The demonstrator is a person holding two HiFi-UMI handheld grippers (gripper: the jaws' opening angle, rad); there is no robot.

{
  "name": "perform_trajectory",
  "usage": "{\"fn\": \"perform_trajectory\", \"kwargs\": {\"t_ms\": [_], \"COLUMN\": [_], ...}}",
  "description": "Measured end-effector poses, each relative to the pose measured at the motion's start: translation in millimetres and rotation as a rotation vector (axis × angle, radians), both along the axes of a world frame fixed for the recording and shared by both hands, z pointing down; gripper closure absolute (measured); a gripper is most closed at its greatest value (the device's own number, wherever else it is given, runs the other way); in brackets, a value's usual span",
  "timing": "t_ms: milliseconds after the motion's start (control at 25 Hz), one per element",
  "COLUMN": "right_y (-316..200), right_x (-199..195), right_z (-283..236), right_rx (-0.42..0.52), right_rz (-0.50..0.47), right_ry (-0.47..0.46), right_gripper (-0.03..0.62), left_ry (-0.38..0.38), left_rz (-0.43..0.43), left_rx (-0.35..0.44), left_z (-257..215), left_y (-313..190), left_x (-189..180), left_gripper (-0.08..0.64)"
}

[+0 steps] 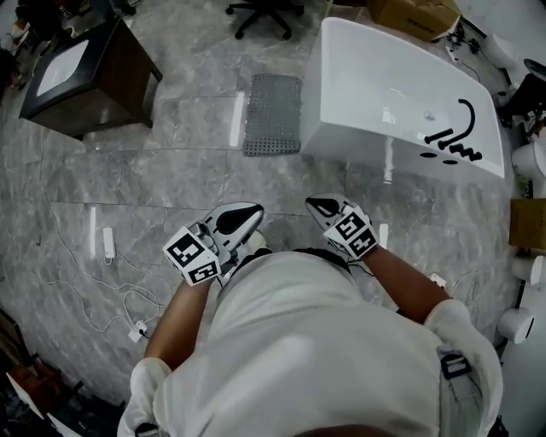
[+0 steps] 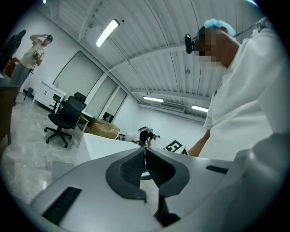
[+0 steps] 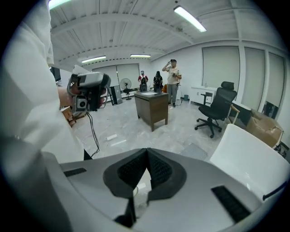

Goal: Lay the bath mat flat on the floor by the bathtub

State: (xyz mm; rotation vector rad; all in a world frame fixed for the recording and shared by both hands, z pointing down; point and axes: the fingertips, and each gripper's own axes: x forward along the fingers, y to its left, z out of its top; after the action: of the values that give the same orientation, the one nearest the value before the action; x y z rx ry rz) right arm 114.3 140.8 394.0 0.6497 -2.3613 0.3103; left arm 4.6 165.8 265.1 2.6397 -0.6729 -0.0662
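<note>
A grey studded bath mat [image 1: 273, 113] lies flat on the marble floor, right beside the left wall of the white bathtub [image 1: 375, 85]. The mat [image 3: 198, 151] also shows small in the right gripper view, next to the tub [image 3: 249, 158]. Both grippers are held close to the person's body, well back from the mat. My left gripper [image 1: 248, 215] is shut with nothing in it, its tips [image 2: 144, 148] meeting. My right gripper [image 1: 320, 206] is shut and empty too, its pads touching at the tip [image 3: 146, 151].
A dark wooden desk [image 1: 85, 77] stands at the far left. An office chair base [image 1: 264, 13] is behind the mat. White power strips and cables [image 1: 109, 243] lie on the floor at left. Cardboard boxes [image 1: 414, 13] sit behind the tub. People [image 3: 173, 79] stand across the room.
</note>
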Motion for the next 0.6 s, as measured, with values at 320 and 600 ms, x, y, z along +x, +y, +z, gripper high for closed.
{"fn": "perform_trajectory", "kwargs": {"t_ms": [320,600], "right_y": [54,104], "right_x": [67,138], "right_z": [-41,-44], "right_rx": [0.035,0.074], "right_rz": [0.025,0.002], "right_ry": [-0.1,-0.123], "right_gripper": [0.583,0.583], "left_ry": [-0.076,-0.08], "left_rz": [0.017,0.045], "left_rx": [-0.06,0.042], "left_z": [5,-18], "left_y": [26,66], "left_x": [83,169], "left_gripper": [0.54,0.54]}}
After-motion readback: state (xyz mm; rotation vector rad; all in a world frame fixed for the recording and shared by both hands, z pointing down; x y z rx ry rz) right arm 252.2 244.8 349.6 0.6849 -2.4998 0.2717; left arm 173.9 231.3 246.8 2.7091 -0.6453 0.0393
